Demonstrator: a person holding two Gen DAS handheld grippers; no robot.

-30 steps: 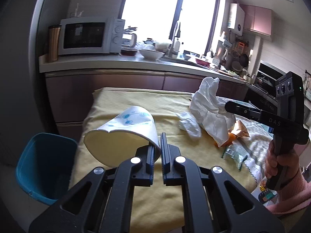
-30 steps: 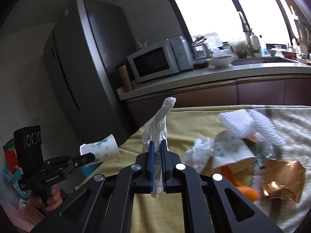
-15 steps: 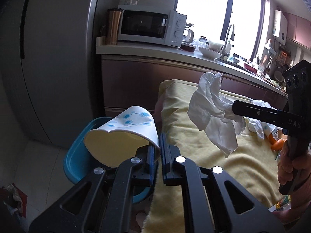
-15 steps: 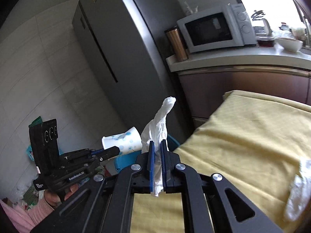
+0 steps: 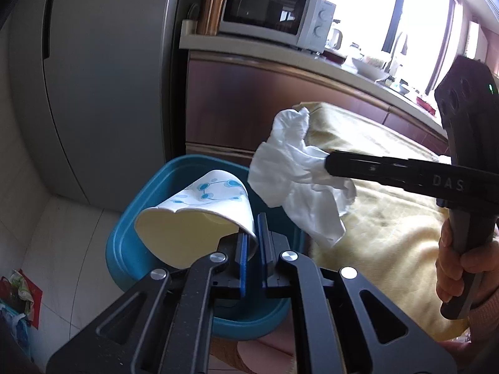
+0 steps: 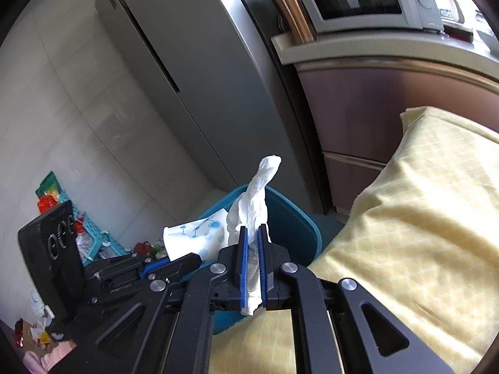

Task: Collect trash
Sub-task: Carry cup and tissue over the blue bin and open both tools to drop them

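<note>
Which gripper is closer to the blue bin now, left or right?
Left. The left gripper, holding the paper cup, is over the blue bin; the right gripper, holding the tissue, is near its table-side edge.

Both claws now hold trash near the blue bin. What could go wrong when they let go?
1. The left claw pinches only the rim of the white paper cup with blue dots, which sits over the near edge of the blue plastic bin; it may bounce out.
2. The crumpled white tissue in the right claw hangs partly over the yellow tablecloth and might miss the bin.

White cup (image 5: 205,205) with blue dots, teal bin (image 5: 124,249), yellow cloth (image 6: 421,218)
</note>
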